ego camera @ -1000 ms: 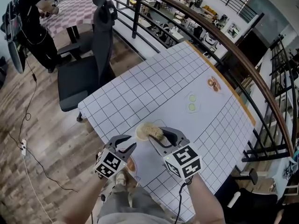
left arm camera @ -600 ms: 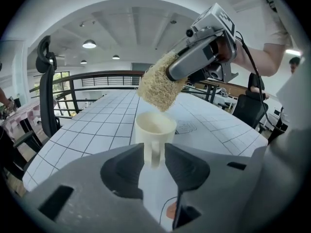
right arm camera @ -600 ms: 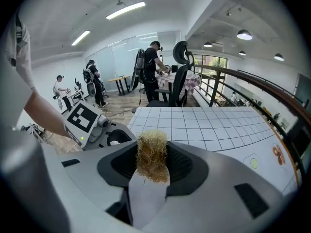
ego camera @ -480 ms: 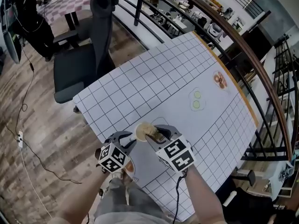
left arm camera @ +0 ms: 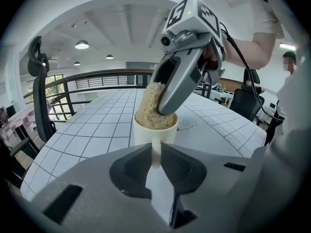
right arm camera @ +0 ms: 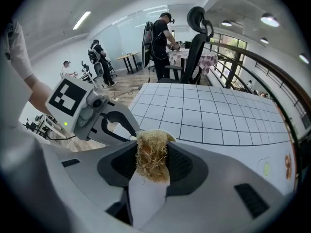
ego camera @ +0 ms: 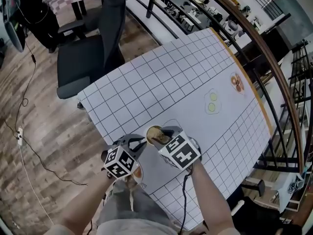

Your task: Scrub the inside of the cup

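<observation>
Standing near the front edge of the gridded table (ego camera: 171, 77), the cream cup (left arm camera: 154, 132) is turning its handle toward the left gripper (left arm camera: 155, 161), whose jaws are closing on that handle, pads touching it on both sides. The right gripper (right arm camera: 152, 171) is clamping a straw-coloured fibrous scrubber (right arm camera: 153, 154) narrowly and pressing it down into the cup's mouth.

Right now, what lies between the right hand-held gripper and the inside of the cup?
A tan fibrous scrubber, clamped in the right hand-held gripper and filling the mouth of the cup; the left gripper view shows it.
</observation>
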The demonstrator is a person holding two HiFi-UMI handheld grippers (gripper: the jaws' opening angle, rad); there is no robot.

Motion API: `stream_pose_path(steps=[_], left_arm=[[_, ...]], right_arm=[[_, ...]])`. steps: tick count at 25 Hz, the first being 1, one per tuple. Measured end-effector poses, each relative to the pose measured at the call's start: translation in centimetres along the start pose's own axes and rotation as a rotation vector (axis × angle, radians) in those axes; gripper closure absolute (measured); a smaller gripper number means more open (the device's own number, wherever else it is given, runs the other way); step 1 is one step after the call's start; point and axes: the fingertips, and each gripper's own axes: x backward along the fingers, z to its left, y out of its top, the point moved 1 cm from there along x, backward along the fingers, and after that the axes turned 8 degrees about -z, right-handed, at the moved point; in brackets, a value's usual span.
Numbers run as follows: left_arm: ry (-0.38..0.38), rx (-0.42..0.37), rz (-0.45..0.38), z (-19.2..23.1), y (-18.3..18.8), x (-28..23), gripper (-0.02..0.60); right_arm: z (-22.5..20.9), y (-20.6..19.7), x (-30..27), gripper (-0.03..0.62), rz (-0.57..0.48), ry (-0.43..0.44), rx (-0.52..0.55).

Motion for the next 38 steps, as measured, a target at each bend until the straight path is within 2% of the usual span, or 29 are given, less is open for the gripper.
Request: stream_pose_path(steps=[8, 15, 19, 23, 25, 29, 33, 38], left_arm=[[-0.002, 0.007, -0.008, 0.0, 0.1, 0.1, 0.520], [0.001, 0.021, -0.008, -0.1, -0.1, 0.0, 0.522], [0.006, 0.038, -0.017, -0.2, -0.2, 0.0, 0.522], [0.016, 0.044, -0.037, -0.2, 0.1, -0.1, 0.523], [0.020, 0.060, -0.046, -0.1, 0.1, -0.1, 0.525], [0.018, 0.031, -0.029, -0.1, 0.1, 0.0, 0.525], [0.018, 0.005, -0.022, 0.0, -0.2, 0.0, 0.525], [0.008, 0.013, -0.044, -0.3, -0.1, -0.1, 0.526]], right_arm=[[0.2, -1.0, -2.4, 0.439, 0.130, 0.018, 0.091], [0.7, 0.5, -0.2, 0.441, 0.076, 0.006, 0.135], [1.0, 1.0, 1.3, 0.442, 0.090, -0.001, 0.164], [0.2, 0.9, 0.4, 0.442, 0.126, -0.102, 0.239], [0.3, 0.7, -0.7, 0.442, 0.137, -0.124, 0.266], [1.0, -0.1, -1.3, 0.444, 0.092, -0.066, 0.260], [1.5, 0.2, 0.6, 0.445, 0.043, 0.000, 0.245], [0.6, 1.3, 2.4, 0.445, 0.096, -0.054, 0.273]])
